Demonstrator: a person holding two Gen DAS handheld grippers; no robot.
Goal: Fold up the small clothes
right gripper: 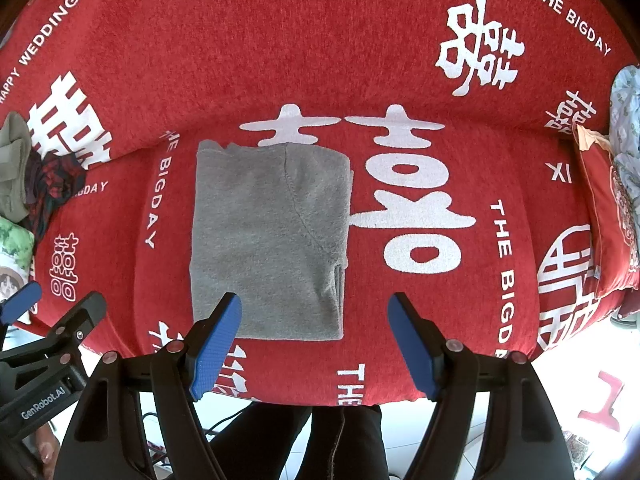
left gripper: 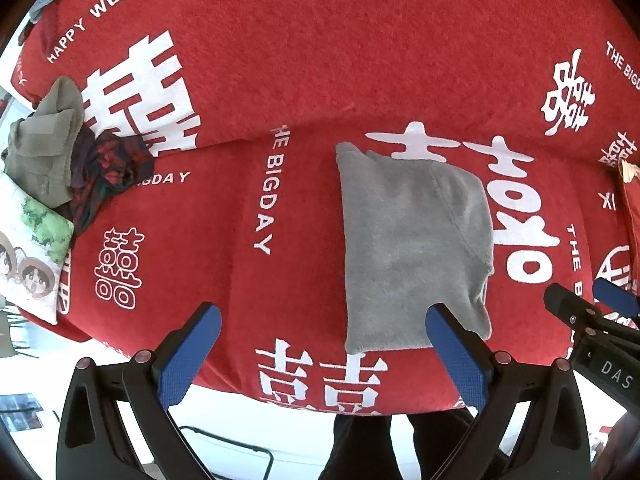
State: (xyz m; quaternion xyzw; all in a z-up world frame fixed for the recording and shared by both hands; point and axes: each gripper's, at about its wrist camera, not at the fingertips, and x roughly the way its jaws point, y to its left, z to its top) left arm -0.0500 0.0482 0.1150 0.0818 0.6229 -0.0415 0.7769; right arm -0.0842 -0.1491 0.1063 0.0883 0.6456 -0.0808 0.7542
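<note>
1. Both grippers hang over the near edge of the seat: the left gripper [left gripper: 324, 354] has its blue-padded fingers spread wide and empty, and the right gripper [right gripper: 314, 344] likewise stands apart, gripping nothing.
2. Just beyond the fingertips lies the grey garment [right gripper: 268, 240], folded into a neat rectangle, flat on the red cover [right gripper: 400, 60] with white lettering.
3. Further off to the left, a heap holds an olive garment [left gripper: 46, 144] and a dark red-patterned garment [left gripper: 106, 172], both crumpled, resting partly on a cartoon-print pillow [left gripper: 32, 252].
4. At the far right sits a red cushion [right gripper: 610, 216], with a pale blue cloth [right gripper: 628, 120] behind it.
</note>
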